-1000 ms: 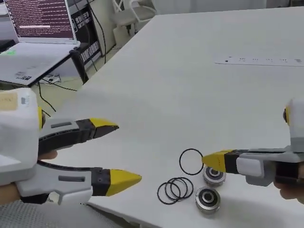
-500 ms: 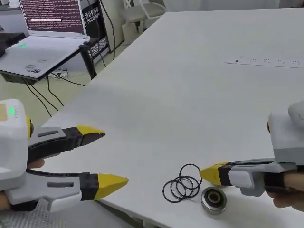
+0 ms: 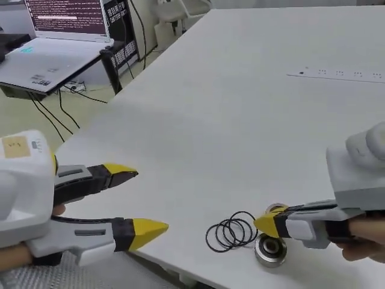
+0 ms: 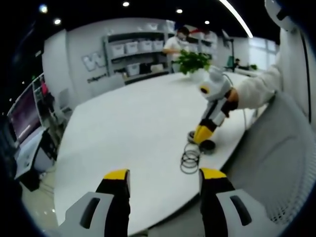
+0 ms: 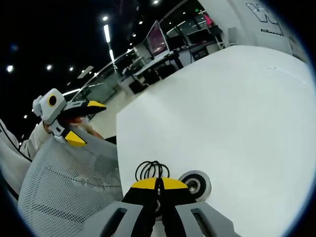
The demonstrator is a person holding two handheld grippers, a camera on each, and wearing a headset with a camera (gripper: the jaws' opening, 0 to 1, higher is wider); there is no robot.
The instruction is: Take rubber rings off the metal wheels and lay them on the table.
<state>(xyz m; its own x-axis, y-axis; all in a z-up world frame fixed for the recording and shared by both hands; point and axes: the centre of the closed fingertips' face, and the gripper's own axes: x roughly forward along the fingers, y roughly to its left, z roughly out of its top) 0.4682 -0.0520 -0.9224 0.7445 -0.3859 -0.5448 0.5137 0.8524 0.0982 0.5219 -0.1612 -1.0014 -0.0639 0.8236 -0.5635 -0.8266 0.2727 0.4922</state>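
Note:
Several black rubber rings [image 3: 230,233] lie overlapping near the table's front edge. Right of them stands one metal wheel [image 3: 269,249]; a second wheel [image 3: 277,209] peeks out behind my right gripper [image 3: 265,223]. That gripper's yellow tips are shut at the edge of the topmost ring. In the right gripper view the rings [image 5: 152,169] fan out just past my shut right gripper [image 5: 158,183], with a wheel [image 5: 195,183] to the right. My left gripper [image 3: 138,201] is open and holds nothing, left of the rings and off the table's edge. In the left gripper view my left gripper [image 4: 164,175] faces the rings [image 4: 189,159].
The white table [image 3: 240,108] stretches far back, with a white strip [image 3: 337,74] at the far right. A laptop [image 3: 54,42] sits on a side desk at the upper left, cables on the floor below. A mesh chair back [image 5: 69,197] stands beside the table.
My right gripper has slid the single ring down onto the pile of rings. The left gripper has stayed open and shifted a little. The head camera has moved.

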